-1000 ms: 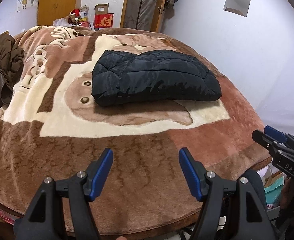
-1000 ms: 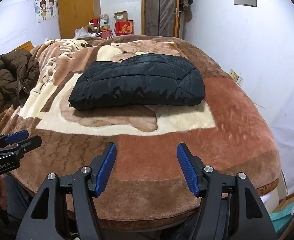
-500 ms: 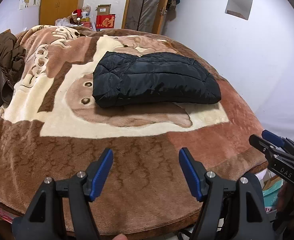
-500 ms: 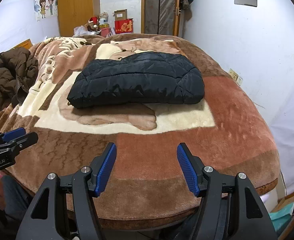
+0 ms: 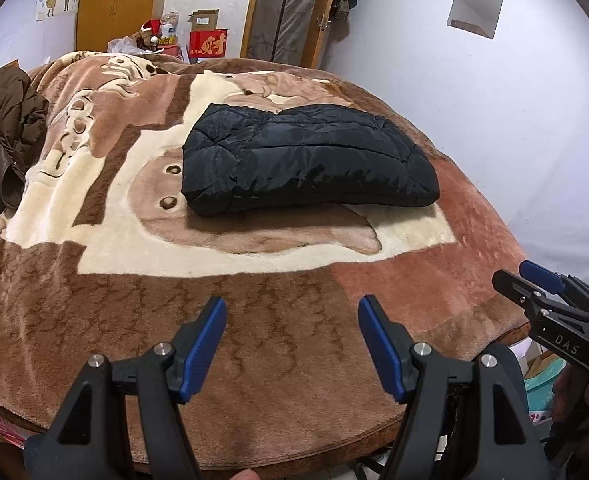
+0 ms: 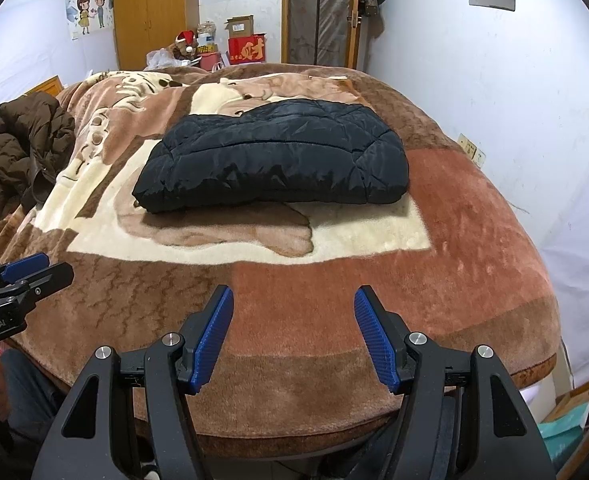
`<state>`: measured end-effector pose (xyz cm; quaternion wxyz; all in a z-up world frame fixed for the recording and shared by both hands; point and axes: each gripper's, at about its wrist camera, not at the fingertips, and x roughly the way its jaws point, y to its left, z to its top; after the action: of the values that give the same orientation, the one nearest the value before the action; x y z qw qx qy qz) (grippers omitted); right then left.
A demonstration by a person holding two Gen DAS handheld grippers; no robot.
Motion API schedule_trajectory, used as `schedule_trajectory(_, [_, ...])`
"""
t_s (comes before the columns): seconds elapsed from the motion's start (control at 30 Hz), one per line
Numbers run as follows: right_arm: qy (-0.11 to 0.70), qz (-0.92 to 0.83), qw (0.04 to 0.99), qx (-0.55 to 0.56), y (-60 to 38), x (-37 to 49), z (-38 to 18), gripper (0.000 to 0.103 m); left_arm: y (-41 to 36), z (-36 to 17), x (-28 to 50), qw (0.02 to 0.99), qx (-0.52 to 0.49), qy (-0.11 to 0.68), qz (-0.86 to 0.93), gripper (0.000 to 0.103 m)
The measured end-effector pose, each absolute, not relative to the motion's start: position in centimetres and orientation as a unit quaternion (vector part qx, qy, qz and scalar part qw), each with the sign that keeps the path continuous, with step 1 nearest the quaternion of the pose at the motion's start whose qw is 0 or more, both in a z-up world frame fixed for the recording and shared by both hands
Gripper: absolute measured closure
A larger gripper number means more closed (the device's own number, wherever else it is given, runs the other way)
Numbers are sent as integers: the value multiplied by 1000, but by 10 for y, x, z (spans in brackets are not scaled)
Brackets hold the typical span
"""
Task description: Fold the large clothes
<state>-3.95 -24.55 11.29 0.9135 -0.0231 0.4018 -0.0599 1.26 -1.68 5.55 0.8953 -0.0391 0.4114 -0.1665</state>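
Observation:
A black quilted jacket (image 5: pixel 306 156) lies folded into a compact rectangle in the middle of the bed; it also shows in the right wrist view (image 6: pixel 274 156). My left gripper (image 5: pixel 292 320) is open and empty above the bed's near edge, well short of the jacket. My right gripper (image 6: pixel 294 312) is open and empty, also at the near edge. Each gripper shows at the side of the other's view, the right one (image 5: pixel 534 284) and the left one (image 6: pixel 38 268).
A brown and cream plush blanket (image 5: pixel 174 280) covers the bed. A crumpled brown coat (image 6: pixel 26 140) lies at the bed's left side. White wall (image 6: pixel 514 100) close on the right. Boxes (image 6: pixel 246 48) and a wardrobe (image 6: pixel 150 12) stand beyond the far end.
Both grippers have drifted slightly; the jacket sits a touch nearer and lower in both views. Jaws stayed open and the jacket has not moved on the bed.

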Motion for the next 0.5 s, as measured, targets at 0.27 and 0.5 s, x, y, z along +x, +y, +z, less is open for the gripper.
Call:
schedule_trajectory(0.27, [402, -60, 913, -23, -246, -39, 113, 40, -18, 56, 13, 896, -40, 409, -166, 33])
schedule_trajectory(0.5, [403, -61, 913, -23, -247, -39, 112, 40, -18, 58, 11, 897, -38, 407, -168, 33])
